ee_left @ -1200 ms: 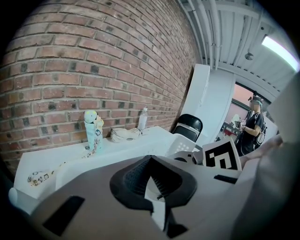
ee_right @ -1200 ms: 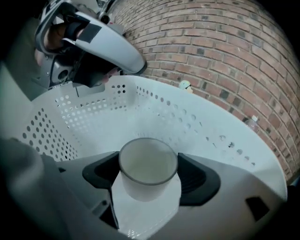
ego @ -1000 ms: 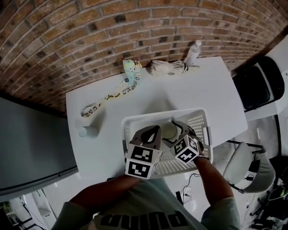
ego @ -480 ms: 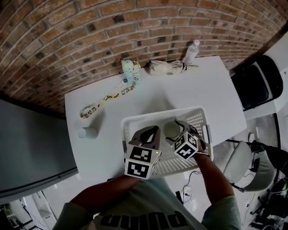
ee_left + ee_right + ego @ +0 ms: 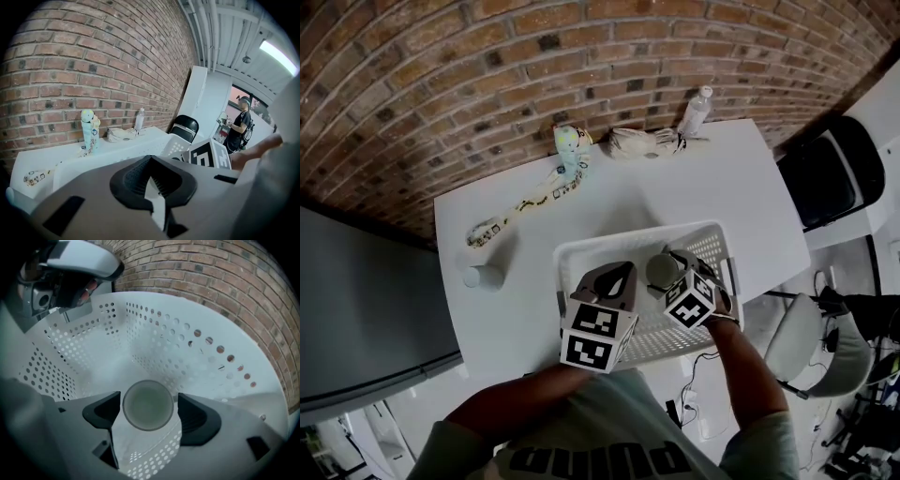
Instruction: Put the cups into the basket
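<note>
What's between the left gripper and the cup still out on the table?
In the head view, only the basket's left wall and bare white table separate the left gripper from that cup.

"PUMA" on the person's shirt [image 5: 600, 458]

- A red-brown brick wall [image 5: 487, 75] runs behind a white table [image 5: 609, 202].
- A black chair [image 5: 830, 178] stands at the table's right end.
- A grey office chair [image 5: 811, 352] sits nearer.
- White pipes [image 5: 220, 33] and a strip light [image 5: 276, 54] cross the ceiling.

One pale cup [image 5: 660, 270] stands in the white perforated basket [image 5: 619, 241], a second cup [image 5: 483, 276] outside it.
</note>
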